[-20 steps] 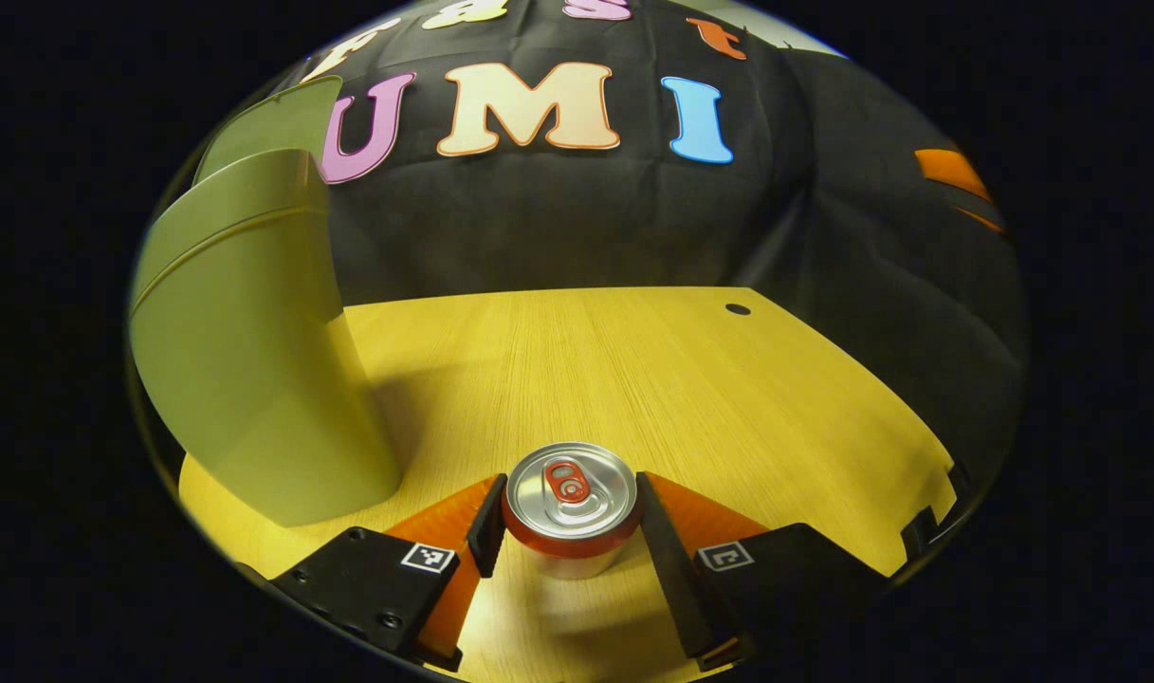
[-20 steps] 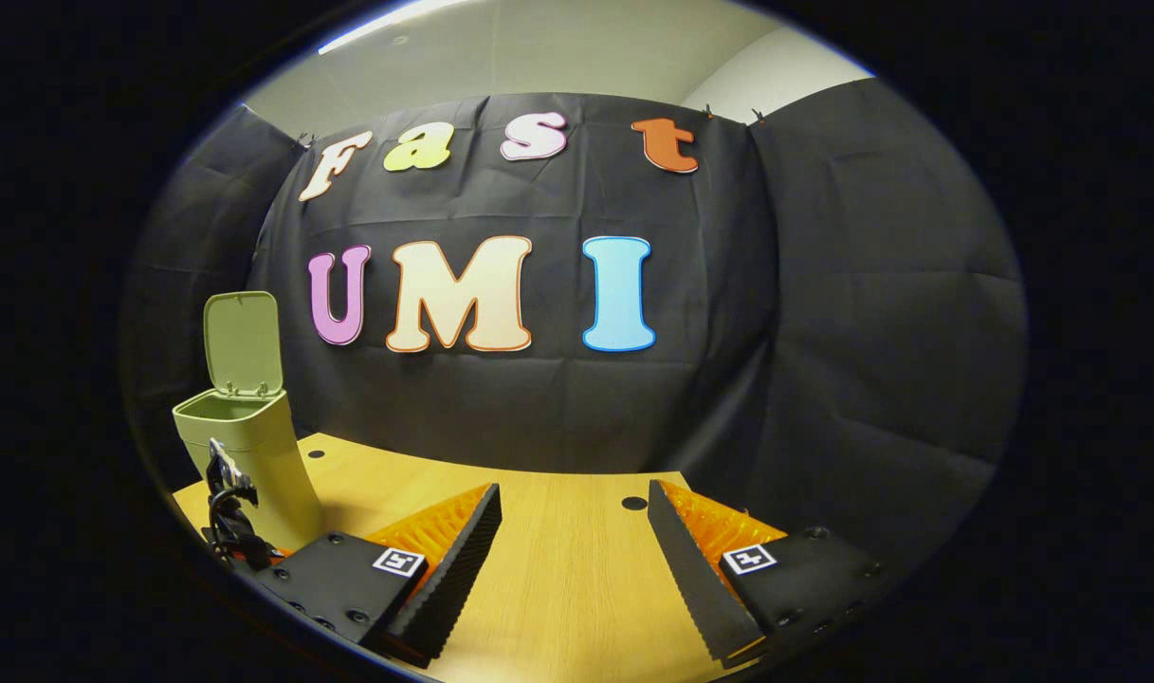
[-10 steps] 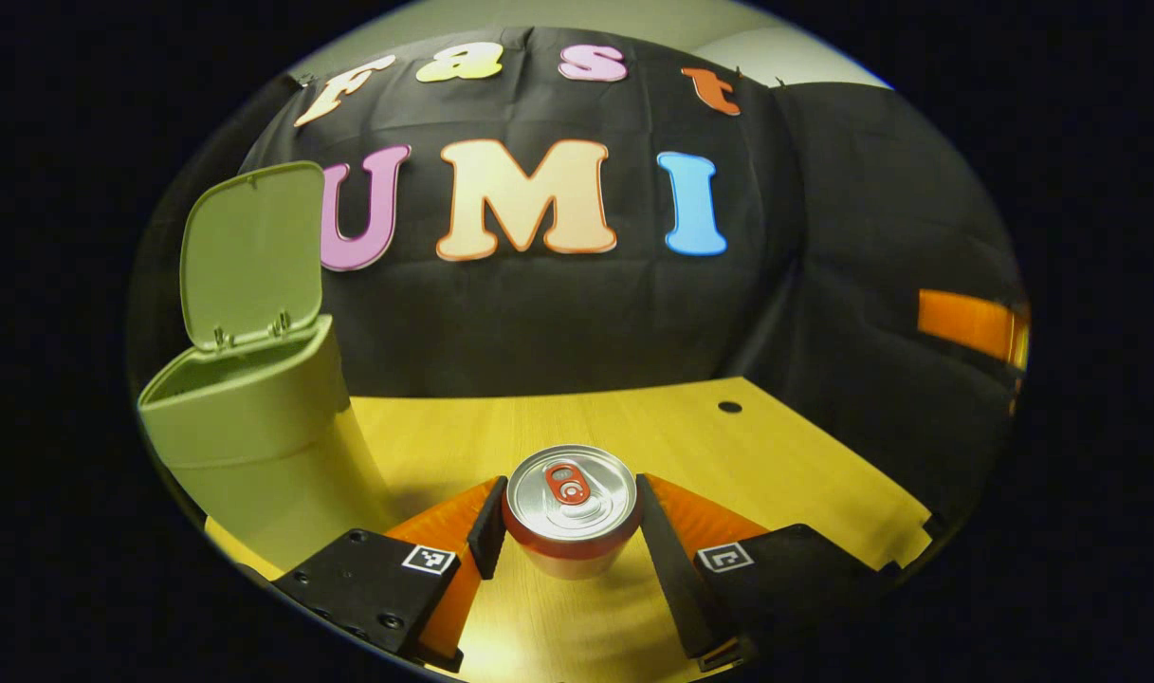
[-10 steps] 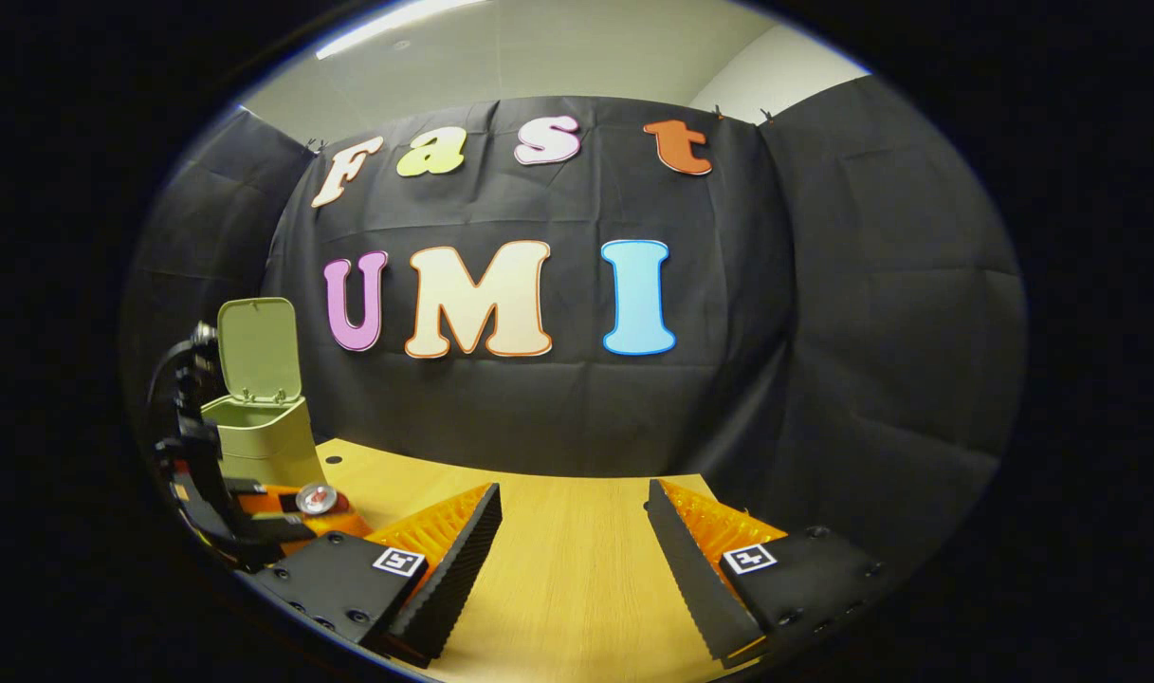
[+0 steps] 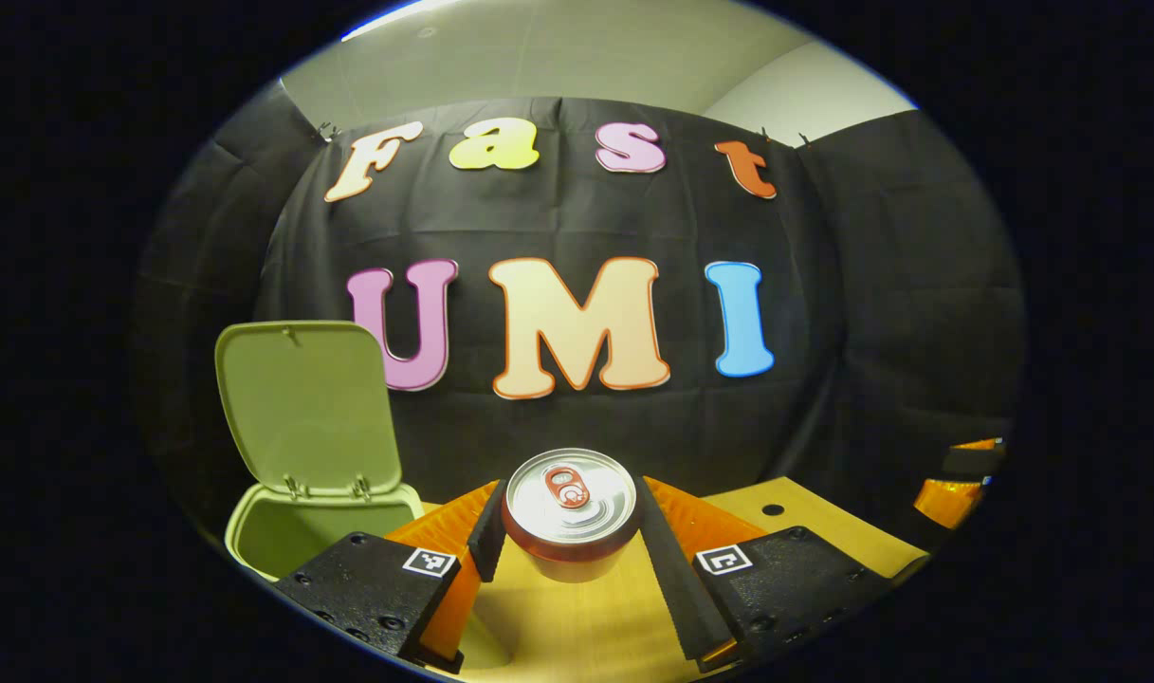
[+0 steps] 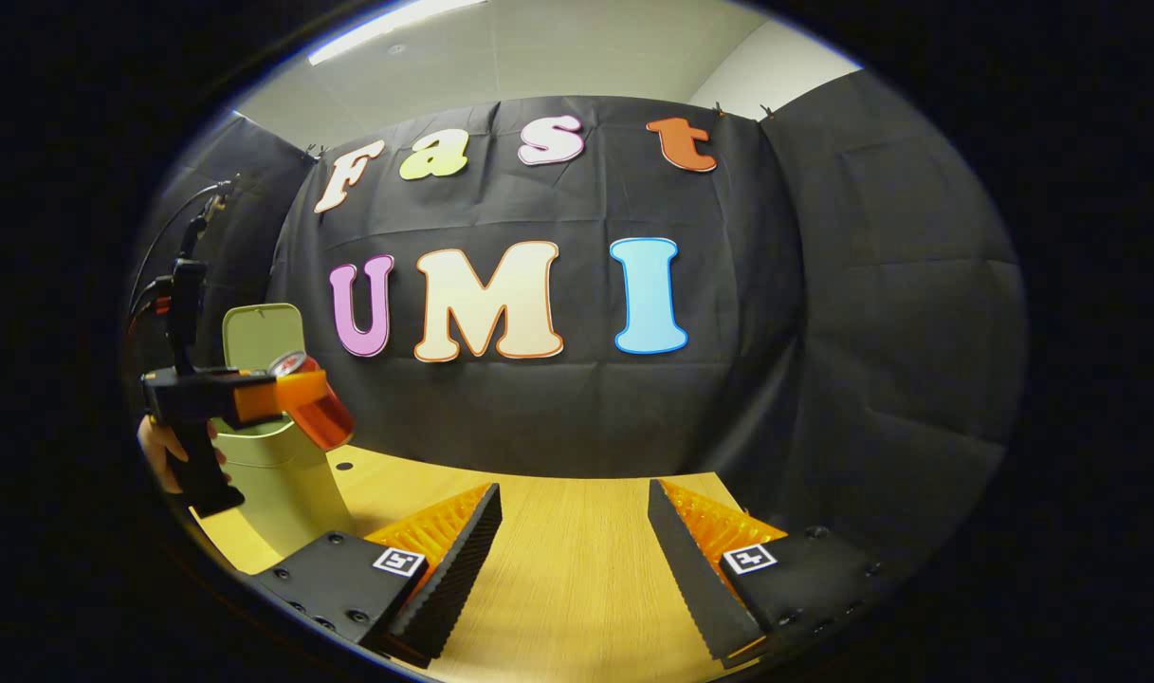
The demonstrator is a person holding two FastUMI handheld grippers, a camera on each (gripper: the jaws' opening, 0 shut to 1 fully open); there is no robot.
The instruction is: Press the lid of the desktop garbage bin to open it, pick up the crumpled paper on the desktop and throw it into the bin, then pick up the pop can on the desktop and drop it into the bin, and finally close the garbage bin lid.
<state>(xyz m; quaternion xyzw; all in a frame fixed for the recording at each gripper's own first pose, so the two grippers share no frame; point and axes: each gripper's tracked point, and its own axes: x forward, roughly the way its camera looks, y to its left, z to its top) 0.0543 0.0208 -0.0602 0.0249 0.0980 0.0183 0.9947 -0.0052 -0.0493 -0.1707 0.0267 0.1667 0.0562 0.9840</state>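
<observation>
A red pop can with a silver top sits between both fingers of my left gripper, which is shut on it and holds it up in the air. The green garbage bin stands below and to the left, its lid raised upright. In the right gripper view the left gripper carries the can level with the bin top, a hand on its handle. My right gripper hovers open over the wooden table with nothing between its fingers.
The table has a small round hole near its far right corner and another hole beside the bin. Part of the other gripper shows at the right edge of the left gripper view. Black cloth walls close the back and sides.
My left gripper has lifted the can from the tabletop to the height of the bin's rim, beside the open bin. The right gripper has stayed nearly still and open.
</observation>
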